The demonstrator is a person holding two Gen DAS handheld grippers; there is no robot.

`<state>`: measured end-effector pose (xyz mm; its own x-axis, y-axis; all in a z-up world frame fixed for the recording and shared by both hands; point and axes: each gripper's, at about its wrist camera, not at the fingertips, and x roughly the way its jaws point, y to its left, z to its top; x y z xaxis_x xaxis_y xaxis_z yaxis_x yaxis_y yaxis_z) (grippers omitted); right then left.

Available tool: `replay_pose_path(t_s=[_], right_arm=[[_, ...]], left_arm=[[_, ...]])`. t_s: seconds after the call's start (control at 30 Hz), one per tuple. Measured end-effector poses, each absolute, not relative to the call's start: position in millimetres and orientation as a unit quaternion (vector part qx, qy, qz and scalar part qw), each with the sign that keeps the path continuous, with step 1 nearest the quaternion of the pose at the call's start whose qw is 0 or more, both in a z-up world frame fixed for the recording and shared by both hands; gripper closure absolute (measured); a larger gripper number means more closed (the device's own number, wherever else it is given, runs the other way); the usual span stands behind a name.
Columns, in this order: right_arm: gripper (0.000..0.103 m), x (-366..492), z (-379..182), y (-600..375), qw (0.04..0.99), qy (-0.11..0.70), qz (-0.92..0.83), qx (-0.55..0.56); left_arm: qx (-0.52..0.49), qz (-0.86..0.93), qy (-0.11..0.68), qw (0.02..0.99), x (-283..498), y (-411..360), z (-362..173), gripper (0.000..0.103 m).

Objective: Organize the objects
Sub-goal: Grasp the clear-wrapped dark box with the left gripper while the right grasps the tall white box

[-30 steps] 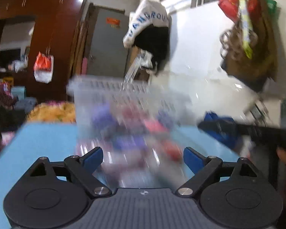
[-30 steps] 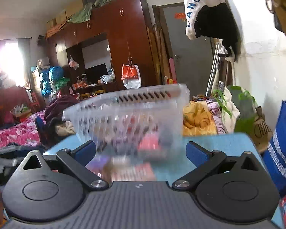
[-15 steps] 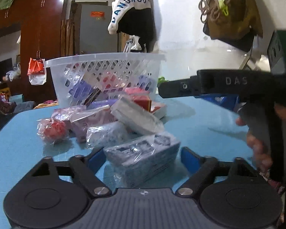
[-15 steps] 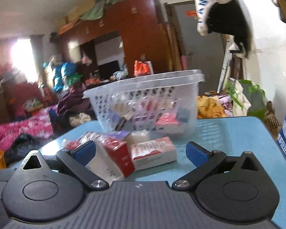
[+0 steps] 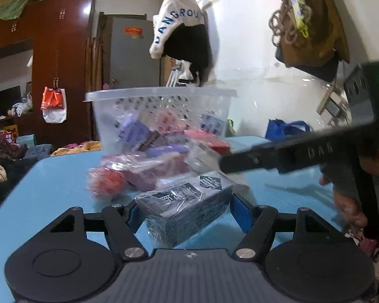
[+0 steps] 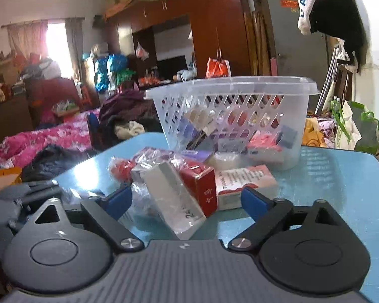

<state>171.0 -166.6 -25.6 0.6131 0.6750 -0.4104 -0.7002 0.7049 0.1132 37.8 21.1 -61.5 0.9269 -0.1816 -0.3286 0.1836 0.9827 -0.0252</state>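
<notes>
Glossy blue table (image 6: 341,176), translucent plastic basket (image 6: 290,116)

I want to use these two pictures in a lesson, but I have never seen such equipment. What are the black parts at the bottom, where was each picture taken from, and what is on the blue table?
No robot here: a person holds a hand-operated two-finger gripper in each hand, each with a camera looking along its fingers.

In the left view, the left gripper is closing around a plastic-wrapped dark box; whether the pads press it yet is unclear. The black bar at right is the other tool.

In the right view, the right gripper is closing, a wrapped grey box between its fingers, not gripped.

On the blue table lie more packets before a clear basket partly filled with others.
</notes>
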Motion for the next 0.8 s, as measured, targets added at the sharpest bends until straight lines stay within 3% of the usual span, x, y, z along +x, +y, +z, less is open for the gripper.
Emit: replay_pose_path(t_s=[0.33,0.43,0.47,0.5,0.8], right_arm=[[0.019,181,-34,-151,0.871,0.283,0.396,-0.067],[0.035,181,-35,-152,0.867,0.288,0.401,-0.067],[0.048,181,-36,-155,0.866,0.289,0.403,-0.059],[0.055,181,-37,-158,0.866,0.288,0.405,-0.050],[0.055,166,-30,-182,0.880,0.210,0.427,0.005]], left_arm=[[-0.020,-0.075,0.164,0.983,40,48,-57,0.030],[-0.023,-0.075,0.163,0.983,41,50,-56,0.030],[-0.024,-0.075,0.163,0.983,41,51,-56,0.030],[-0.025,-0.074,0.162,0.984,41,52,-56,0.030],[-0.052,-0.073,0.148,0.985,40,65,-52,0.030]])
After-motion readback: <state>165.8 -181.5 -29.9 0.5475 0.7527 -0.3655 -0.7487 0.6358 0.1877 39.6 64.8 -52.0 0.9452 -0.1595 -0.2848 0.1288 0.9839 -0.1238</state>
